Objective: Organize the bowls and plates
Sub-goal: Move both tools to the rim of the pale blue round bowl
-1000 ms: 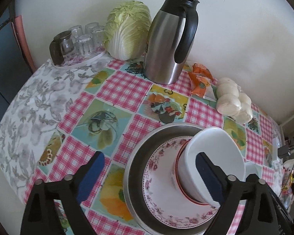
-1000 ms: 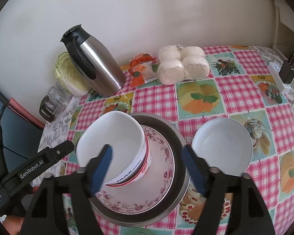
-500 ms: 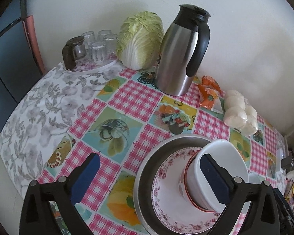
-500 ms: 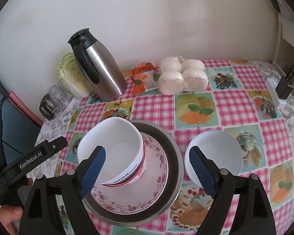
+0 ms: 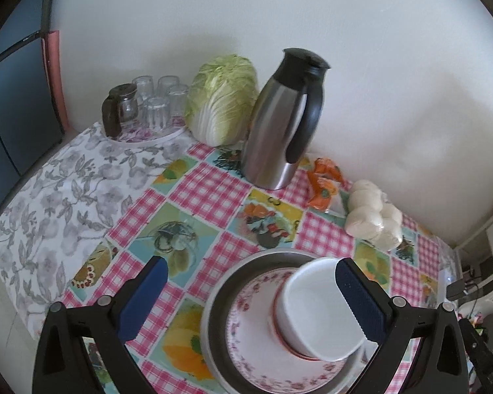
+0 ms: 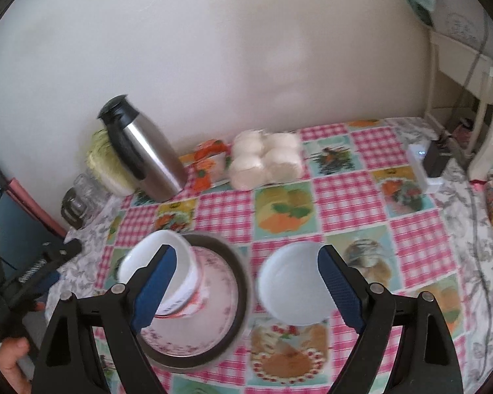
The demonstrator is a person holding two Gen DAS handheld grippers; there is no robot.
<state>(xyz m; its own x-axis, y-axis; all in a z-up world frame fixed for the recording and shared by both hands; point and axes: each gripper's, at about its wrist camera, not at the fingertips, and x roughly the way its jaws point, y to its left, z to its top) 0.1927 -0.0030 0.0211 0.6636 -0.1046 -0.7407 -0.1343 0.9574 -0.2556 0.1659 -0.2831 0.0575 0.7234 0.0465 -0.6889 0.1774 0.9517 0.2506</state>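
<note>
While both pairs of jaws are spread wide with nothing gripped, the left gripper (image 5: 251, 298) is seen with the red-banded white bowl (image 5: 315, 312) partly hidden behind its right finger, stacked on a floral plate (image 5: 256, 338) inside a steel pan (image 5: 220, 298), both cut off below. Between the right gripper (image 6: 246, 282) jaws, toward the right one, a plain white bowl (image 6: 292, 285) is blurred.

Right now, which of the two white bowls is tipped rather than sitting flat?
The red-banded bowl, leaning on the floral plate inside the metal pan. The plain bowl sits upright on the tablecloth.
</note>
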